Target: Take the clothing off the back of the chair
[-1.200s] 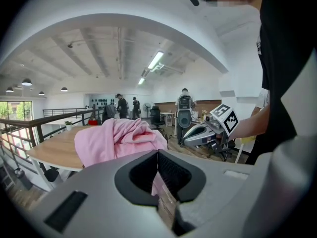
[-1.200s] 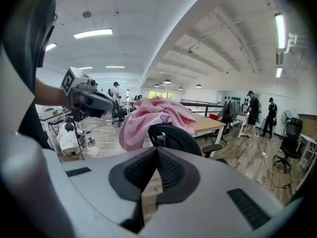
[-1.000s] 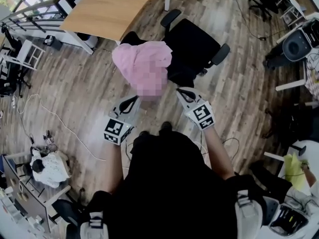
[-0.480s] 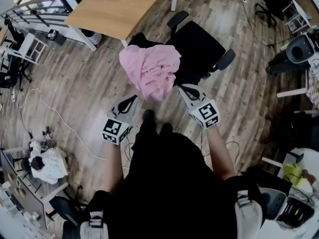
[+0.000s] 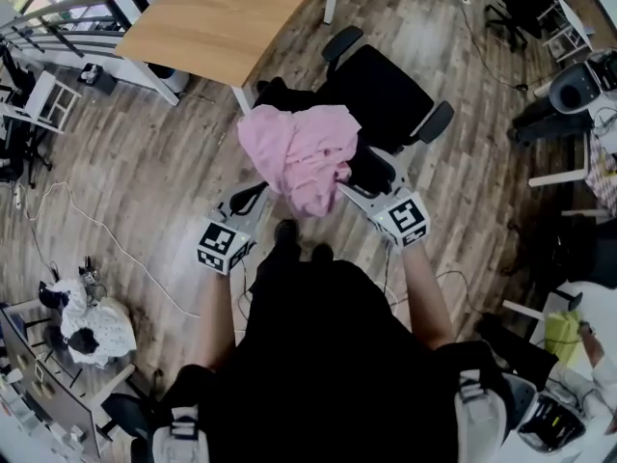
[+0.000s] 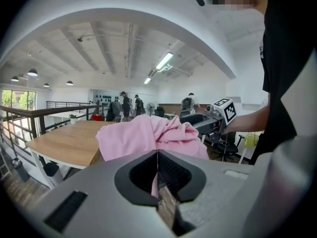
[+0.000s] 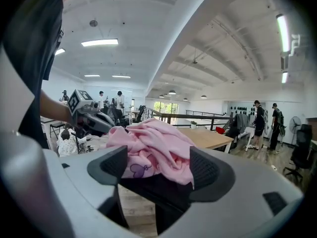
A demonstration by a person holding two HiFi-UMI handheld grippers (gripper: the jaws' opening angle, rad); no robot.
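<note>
Clothing [image 5: 299,157] bunched on chair back [image 5: 371,167], not yet clear; left gripper [image 5: 258,195] pinches its fabric, right gripper [image 5: 353,187] jaws opening around loose cloth.

At 12 o'clock: clothing [image 5: 301,154], just in front of the chair [image 5: 386,90] at 1 o'clock. Farther back at 11 o'clock, behind both: bench [image 5: 217,13].

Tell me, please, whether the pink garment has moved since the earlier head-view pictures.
Yes. In the head view the pink garment has drawn away from the wooden table's near corner, down the frame toward the person.
</note>
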